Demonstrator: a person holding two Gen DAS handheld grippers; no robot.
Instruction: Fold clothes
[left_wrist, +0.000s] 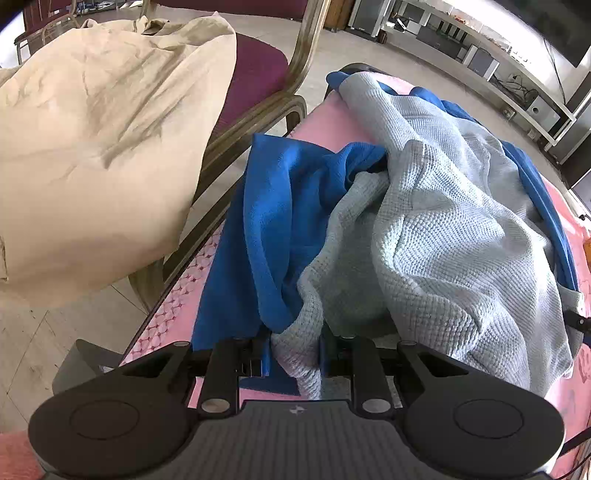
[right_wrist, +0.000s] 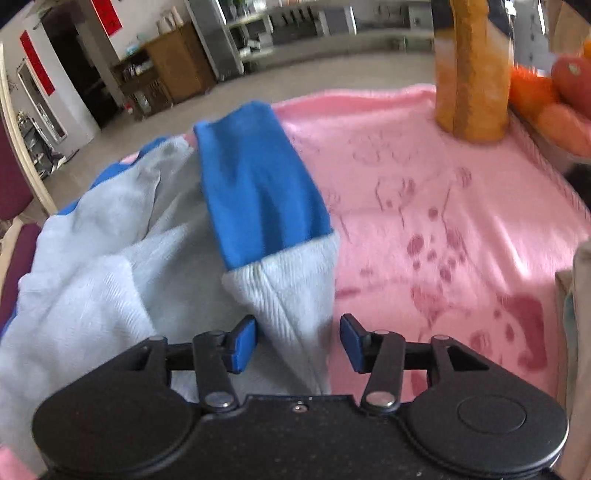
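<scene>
Blue-and-grey garment lay crumpled on the pink-covered bench.

The left tongs (left_wrist: 293, 350) were clamped on a grey knit fold of the garment (left_wrist: 443, 221) at six o'clock. The right tongs (right_wrist: 298, 341) stood apart, the grey cuff of a blue sleeve (right_wrist: 258, 192) lying between the pads. A cream cloth (left_wrist: 103, 147) draped a chair (left_wrist: 258, 66) at ten o'clock.

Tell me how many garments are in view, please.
2. A blue and grey knit garment lies crumpled on the pink blanket, its cuff pinched by the left gripper. A beige garment rests on the chair. Others may be hidden underneath.
</scene>
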